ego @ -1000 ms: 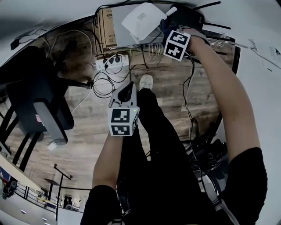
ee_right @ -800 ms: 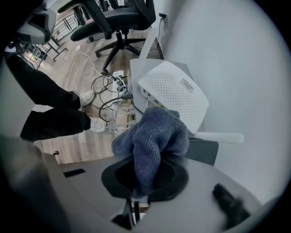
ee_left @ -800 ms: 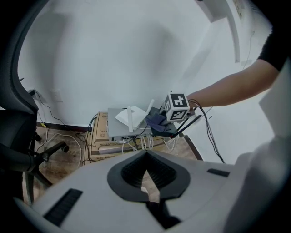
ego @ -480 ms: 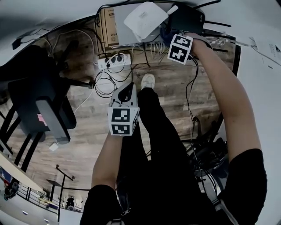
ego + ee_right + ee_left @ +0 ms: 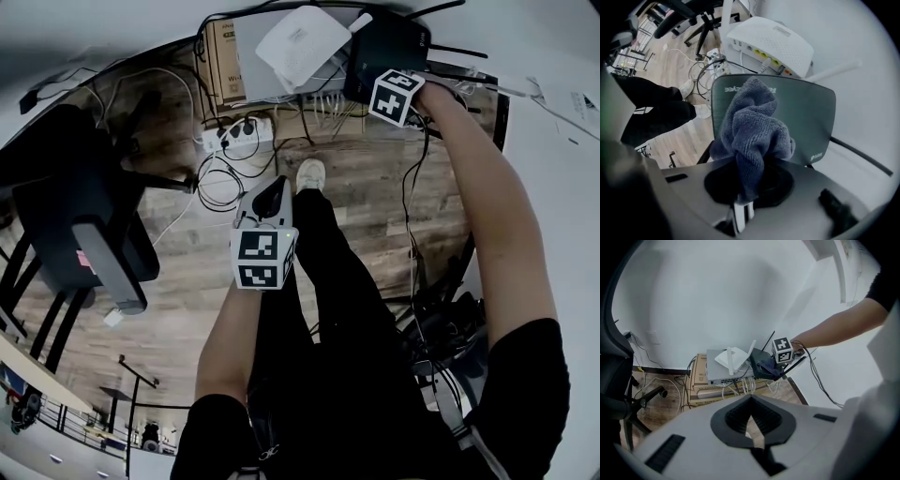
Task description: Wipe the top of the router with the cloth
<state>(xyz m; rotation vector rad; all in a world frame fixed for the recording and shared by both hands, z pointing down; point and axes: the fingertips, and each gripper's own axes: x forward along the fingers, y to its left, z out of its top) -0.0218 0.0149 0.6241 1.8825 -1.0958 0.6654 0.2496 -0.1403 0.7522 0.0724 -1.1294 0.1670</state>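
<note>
A black router (image 5: 799, 110) with thin antennas sits beside a white router (image 5: 771, 44) on a grey switch (image 5: 719, 373). My right gripper (image 5: 744, 190) is shut on a bunched blue-grey cloth (image 5: 752, 124), which lies pressed on the black router's top. From the head view, the right gripper (image 5: 382, 82) hangs over the black router (image 5: 389, 37), and its marker cube hides the cloth there. My left gripper (image 5: 272, 199) is held in mid-air over the floor, well short of the routers. Its jaws are shut with nothing between them.
A cardboard box (image 5: 223, 61) sits under the switch. A power strip (image 5: 239, 133) and loose cables (image 5: 220, 183) lie on the wood floor. An office chair (image 5: 84, 225) stands at the left. The person's leg and shoe (image 5: 311, 173) are below the routers. A white wall (image 5: 717, 296) is behind.
The right gripper has slid to the right across the black router's top with the cloth. The left gripper has stayed where it was.
</note>
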